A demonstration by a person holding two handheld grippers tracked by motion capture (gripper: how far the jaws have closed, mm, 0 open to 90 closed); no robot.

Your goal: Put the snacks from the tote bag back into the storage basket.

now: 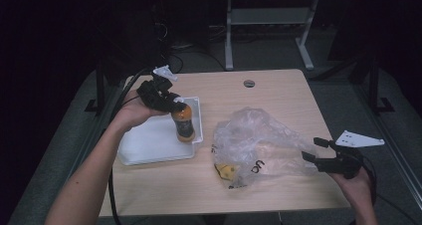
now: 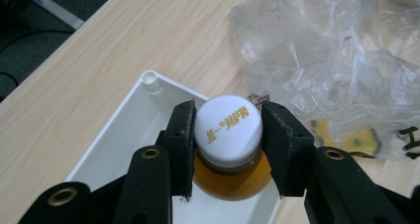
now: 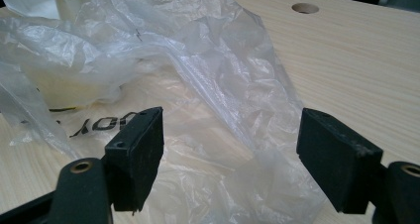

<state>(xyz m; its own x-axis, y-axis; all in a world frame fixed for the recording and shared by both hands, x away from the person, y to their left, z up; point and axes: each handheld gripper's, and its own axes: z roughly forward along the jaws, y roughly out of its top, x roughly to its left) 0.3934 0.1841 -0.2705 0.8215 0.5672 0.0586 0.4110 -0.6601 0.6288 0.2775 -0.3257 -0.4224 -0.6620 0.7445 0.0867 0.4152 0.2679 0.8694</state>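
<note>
A: Bottle (image 1: 183,124) of orange drink, upright at the left centre of the high view, over the right edge of the white tray (image 1: 149,148). Whether standing on the tray floor or hanging just above, hard to tell.

B: Held how?

A: By the white cap (image 2: 228,130). Left tongs (image 1: 174,104) clamped on it from both sides, pads pressed against the cap in the left gripper view. Gripped at the top probably to keep the bottle plumb and leave the bottom free for setting down.

B: And the tray?

A: Flat on the desk (image 1: 268,93), left of centre, rim raised all round, seemingly meant to receive things taken out of the bag.

B: Bag where?

A: Crumpled clear plastic bag (image 1: 256,145) just right of the tray, middle of the frame, dark lettering on it and something yellow (image 1: 226,171) inside at its lower left.

B: Right side?

A: Right tongs (image 1: 315,149) at the lower right, jaws wide apart, nothing between the pads, aimed at the bag's right edge. Likely waiting there to steady or lift the bag next.
</note>
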